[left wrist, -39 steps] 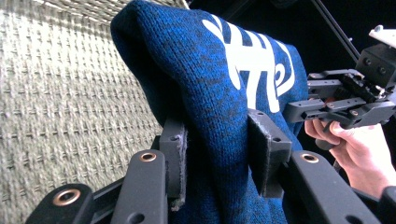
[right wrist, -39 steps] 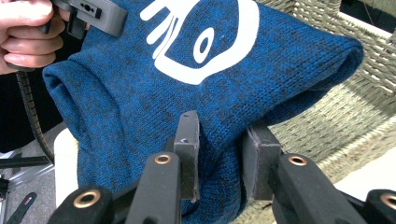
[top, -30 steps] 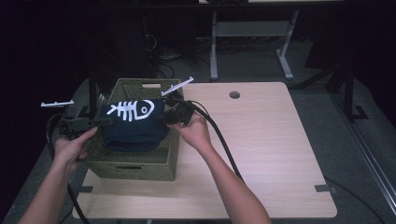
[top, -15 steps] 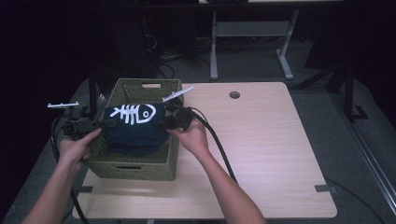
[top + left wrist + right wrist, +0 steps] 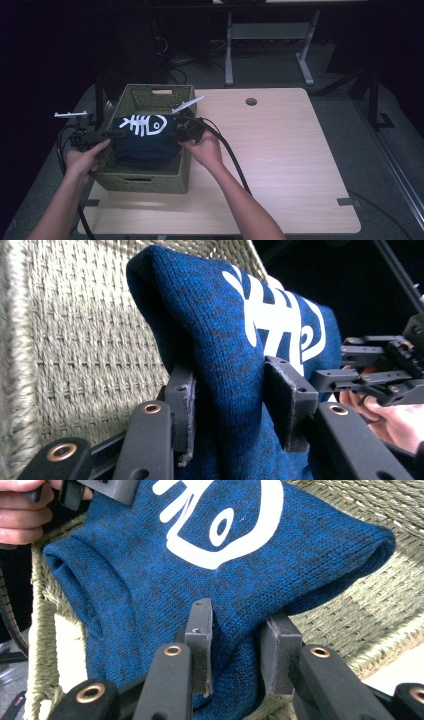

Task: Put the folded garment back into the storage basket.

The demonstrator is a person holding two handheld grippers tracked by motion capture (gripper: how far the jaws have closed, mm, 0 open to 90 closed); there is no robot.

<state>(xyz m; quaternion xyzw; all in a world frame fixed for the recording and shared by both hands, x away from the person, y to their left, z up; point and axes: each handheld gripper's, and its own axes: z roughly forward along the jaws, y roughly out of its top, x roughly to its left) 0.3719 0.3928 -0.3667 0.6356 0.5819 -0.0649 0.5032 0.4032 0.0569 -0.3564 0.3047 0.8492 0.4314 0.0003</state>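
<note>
A folded blue knit sweater with a white fish-skeleton print is held level over a green woven basket, its underside down inside the rim. My left gripper pinches the sweater's left edge; its jaws have just been opening slightly, with the fabric still between the pads. My right gripper is shut on the right edge. Each gripper view also shows the other gripper and hand beyond the sweater.
The basket stands on the left part of a light wooden table with a round hole near its far edge. A thick black cable trails from the right gripper over the table. A metal desk frame stands on the dark floor behind.
The sweater and both grippers have sunk slightly toward the basket. The hands have otherwise kept their places.
</note>
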